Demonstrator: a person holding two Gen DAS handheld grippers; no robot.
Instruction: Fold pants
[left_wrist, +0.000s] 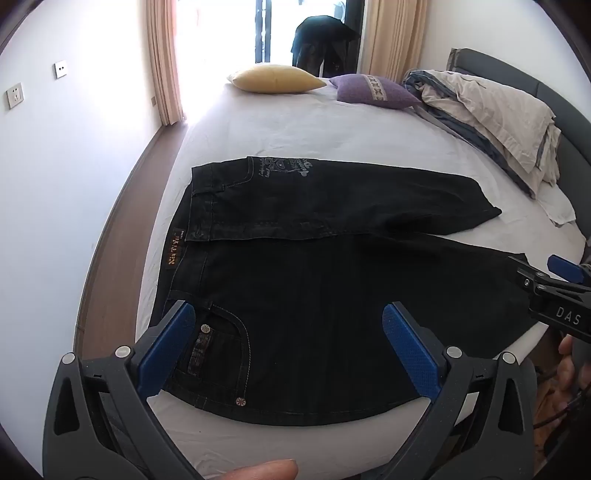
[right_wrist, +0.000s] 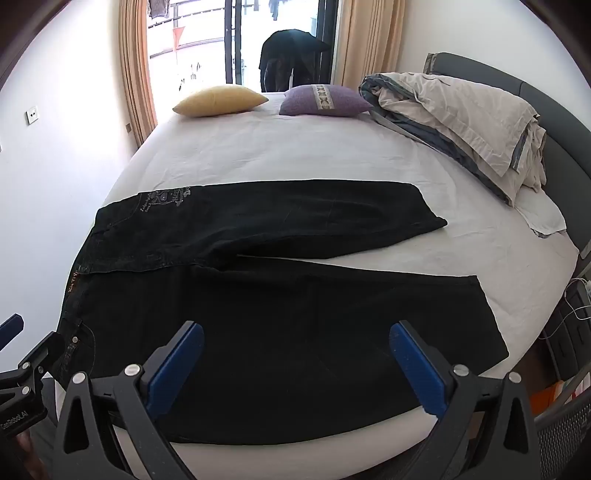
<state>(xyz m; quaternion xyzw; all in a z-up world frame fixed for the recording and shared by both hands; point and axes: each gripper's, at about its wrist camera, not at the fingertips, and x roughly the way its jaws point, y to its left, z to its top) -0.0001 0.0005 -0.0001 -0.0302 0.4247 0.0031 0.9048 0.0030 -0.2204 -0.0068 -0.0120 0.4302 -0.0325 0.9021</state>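
Black jeans (left_wrist: 314, 266) lie flat on the white bed (left_wrist: 295, 140), waistband to the left, two legs spread to the right. They also show in the right wrist view (right_wrist: 258, 295). My left gripper (left_wrist: 288, 350) is open and empty, hovering over the near waist and front pocket. My right gripper (right_wrist: 295, 365) is open and empty, hovering over the near leg by the bed's front edge. The right gripper also shows at the right edge of the left wrist view (left_wrist: 554, 291); the left gripper shows at the left edge of the right wrist view (right_wrist: 22, 365).
A yellow pillow (left_wrist: 275, 78) and a purple pillow (left_wrist: 373, 90) lie at the far end of the bed. A bundled duvet (left_wrist: 491, 118) lies along the right side by the grey headboard (left_wrist: 524, 74). A wall (left_wrist: 55, 147) and wooden floor (left_wrist: 110, 240) are to the left.
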